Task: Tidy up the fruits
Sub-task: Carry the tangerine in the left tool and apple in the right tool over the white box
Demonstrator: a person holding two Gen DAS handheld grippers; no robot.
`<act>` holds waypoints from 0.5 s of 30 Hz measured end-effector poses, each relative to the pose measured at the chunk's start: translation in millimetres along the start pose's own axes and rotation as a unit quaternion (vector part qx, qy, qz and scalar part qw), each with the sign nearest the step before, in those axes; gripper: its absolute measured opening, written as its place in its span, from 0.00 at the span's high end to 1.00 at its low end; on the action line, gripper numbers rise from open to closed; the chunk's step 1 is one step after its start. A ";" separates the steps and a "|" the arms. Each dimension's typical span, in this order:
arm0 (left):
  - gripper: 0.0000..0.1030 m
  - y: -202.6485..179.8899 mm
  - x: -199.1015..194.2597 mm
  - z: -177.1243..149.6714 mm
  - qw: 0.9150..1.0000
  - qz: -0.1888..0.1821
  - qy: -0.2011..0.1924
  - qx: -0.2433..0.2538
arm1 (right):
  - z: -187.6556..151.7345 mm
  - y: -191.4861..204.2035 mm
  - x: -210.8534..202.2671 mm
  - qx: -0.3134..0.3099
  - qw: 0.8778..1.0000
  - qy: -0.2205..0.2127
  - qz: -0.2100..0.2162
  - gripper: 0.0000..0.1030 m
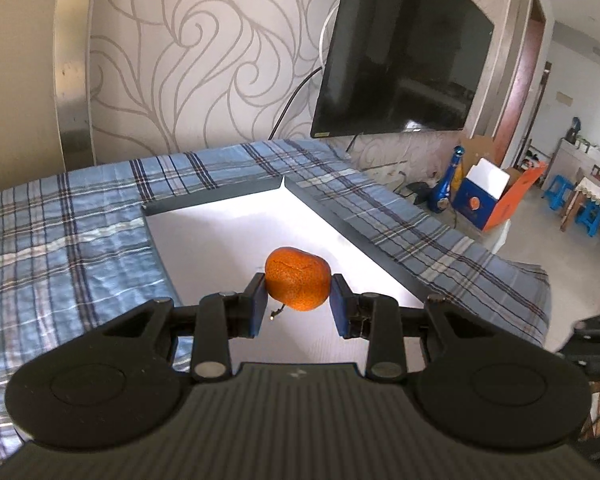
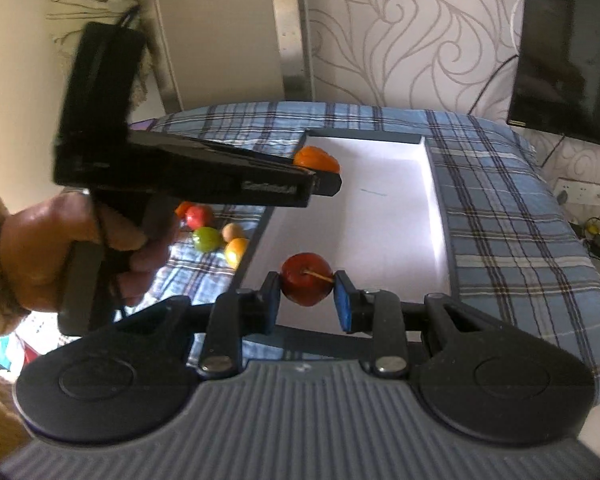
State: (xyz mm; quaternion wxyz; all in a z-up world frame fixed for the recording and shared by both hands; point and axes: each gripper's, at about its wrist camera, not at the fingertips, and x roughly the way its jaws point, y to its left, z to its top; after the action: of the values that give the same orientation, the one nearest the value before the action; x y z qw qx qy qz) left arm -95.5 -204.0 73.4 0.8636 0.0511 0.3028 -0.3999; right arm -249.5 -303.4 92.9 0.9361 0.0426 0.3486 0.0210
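Note:
My left gripper (image 1: 298, 294) is shut on an orange tangerine (image 1: 296, 278) and holds it over the white floor of a shallow dark-rimmed tray (image 1: 220, 196). In the right wrist view that same left gripper (image 2: 320, 176), held by a person's hand (image 2: 60, 248), carries the tangerine (image 2: 316, 160) above the tray's far left corner (image 2: 364, 138). My right gripper (image 2: 307, 292) is shut on a small red apple (image 2: 306, 278) with a stem, just over the tray's near left edge. Several loose fruits lie on the cloth left of the tray: a red one (image 2: 199, 216), a green one (image 2: 206, 239), a yellow-orange one (image 2: 236, 252).
A blue plaid cloth (image 1: 60, 240) covers the table. A black television (image 1: 400, 60) hangs on the patterned wall behind. To the right the floor holds a blue bottle (image 1: 450, 184), an open orange-and-blue box (image 1: 488, 200) and blue stools (image 1: 560, 192). Wall sockets and cables (image 2: 584, 196) sit at the far right.

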 end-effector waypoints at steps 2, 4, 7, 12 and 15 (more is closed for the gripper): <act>0.62 -2.7 12.3 1.0 1.000 0.008 0.006 -0.003 | -0.1 -4.4 0.1 0.004 1.000 0.001 -0.004 0.69; 0.62 -3.5 21.6 2.6 1.000 0.013 0.010 -0.009 | -0.4 -8.8 2.1 0.006 1.000 0.002 -0.007 0.69; 0.62 -5.0 35.8 5.4 1.000 0.021 0.014 -0.012 | -0.4 -17.3 8.8 0.010 1.000 0.006 -0.014 0.69; 0.62 -2.9 52.1 6.2 0.999 0.034 0.020 -0.027 | 3.4 -28.8 23.8 0.008 1.000 0.016 -0.024 0.69; 0.62 -0.3 57.7 6.6 0.998 0.043 0.022 -0.038 | 6.1 -31.8 29.6 0.002 1.000 0.017 -0.026 0.69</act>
State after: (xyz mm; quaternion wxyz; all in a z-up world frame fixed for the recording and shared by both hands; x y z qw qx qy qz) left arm -63.9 -244.5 46.2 0.8744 0.0399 0.3344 -0.3494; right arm -222.8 -333.5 75.2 0.9300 0.0347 0.3659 -0.0031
